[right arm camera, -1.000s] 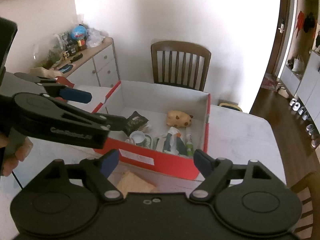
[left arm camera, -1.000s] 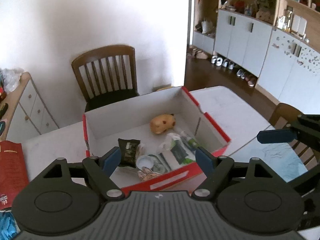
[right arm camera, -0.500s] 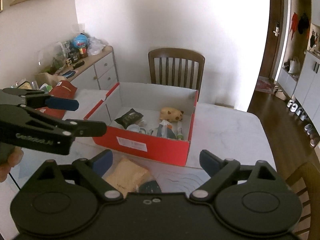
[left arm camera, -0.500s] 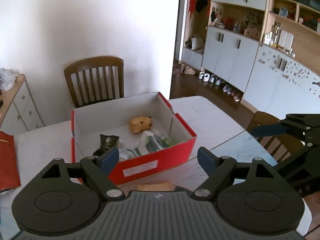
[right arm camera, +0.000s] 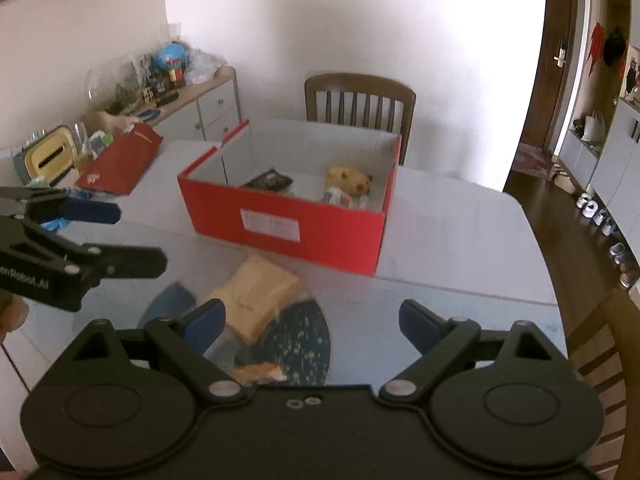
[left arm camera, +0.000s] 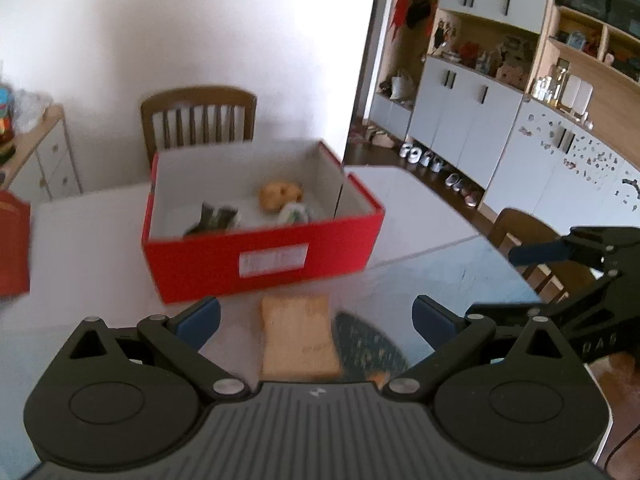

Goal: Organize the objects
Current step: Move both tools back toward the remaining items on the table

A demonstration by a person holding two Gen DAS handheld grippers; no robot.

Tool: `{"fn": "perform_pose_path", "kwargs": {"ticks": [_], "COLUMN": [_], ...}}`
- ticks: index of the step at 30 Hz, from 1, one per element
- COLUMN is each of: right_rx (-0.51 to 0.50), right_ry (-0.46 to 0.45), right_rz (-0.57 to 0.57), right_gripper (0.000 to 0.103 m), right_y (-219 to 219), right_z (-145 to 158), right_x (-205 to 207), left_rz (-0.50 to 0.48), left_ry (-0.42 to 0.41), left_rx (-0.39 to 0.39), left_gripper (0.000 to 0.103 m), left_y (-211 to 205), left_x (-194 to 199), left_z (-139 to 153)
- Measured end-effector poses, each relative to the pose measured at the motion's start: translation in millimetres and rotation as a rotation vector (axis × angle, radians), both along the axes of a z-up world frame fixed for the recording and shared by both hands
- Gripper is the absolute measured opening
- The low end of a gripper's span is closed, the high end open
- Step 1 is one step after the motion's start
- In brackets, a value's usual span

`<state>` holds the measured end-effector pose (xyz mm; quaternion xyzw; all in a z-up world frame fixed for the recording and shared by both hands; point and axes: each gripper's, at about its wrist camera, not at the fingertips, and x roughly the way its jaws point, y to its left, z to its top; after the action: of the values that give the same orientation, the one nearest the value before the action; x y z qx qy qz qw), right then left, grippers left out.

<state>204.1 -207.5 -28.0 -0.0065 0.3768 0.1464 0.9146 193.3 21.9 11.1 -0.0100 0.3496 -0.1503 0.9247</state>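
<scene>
A red box [left arm camera: 264, 256] [right arm camera: 288, 224] stands open on the white table and holds a tan plush toy [left arm camera: 278, 194] [right arm camera: 347, 178], a dark packet [left arm camera: 214, 218] [right arm camera: 269, 179] and a white-green item [left arm camera: 294, 213]. In front of it lie a tan packet [left arm camera: 298, 336] [right arm camera: 256, 294] and a dark blue patterned item [left arm camera: 368, 348] [right arm camera: 298, 340]. My left gripper [left arm camera: 316, 320] is open and empty above the tan packet. My right gripper [right arm camera: 312, 322] is open and empty above the same items. A small orange item [right arm camera: 258, 372] lies near my right gripper's base.
A red bag [right arm camera: 122, 160] [left arm camera: 12, 244] lies at the table's left. A wooden chair [left arm camera: 198, 118] [right arm camera: 360, 98] stands behind the box. A cluttered sideboard [right arm camera: 168, 96] is at the left wall. Another chair [left arm camera: 532, 236] stands at the right; cabinets [left arm camera: 500, 128] and shoes lie beyond.
Both grippers have pulled back from the box toward the table's near side. The tan packet and the blue patterned item now show below them. Both stay open.
</scene>
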Motion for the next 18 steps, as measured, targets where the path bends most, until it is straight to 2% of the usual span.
{"fn": "perform_pose_path", "kwargs": {"ticks": [8, 18], "right_rx": [-0.011, -0.028], "right_ry": [0.045, 0.105], "right_rz": [0.0, 0.001], "right_gripper": [0.094, 0.094], "right_y": [7.7, 21.9], "right_z": [-28.6, -61.7], "right_x": [-7.5, -7.2], "left_rz": [0.015, -0.061], "left_ry": [0.047, 0.069], "left_rx": [0.032, 0.099], "left_gripper": [0.102, 0.102], "left_y": [10.8, 1.5], "left_x": [-36.1, -71.1], "left_z": [-48.2, -96.4]}}
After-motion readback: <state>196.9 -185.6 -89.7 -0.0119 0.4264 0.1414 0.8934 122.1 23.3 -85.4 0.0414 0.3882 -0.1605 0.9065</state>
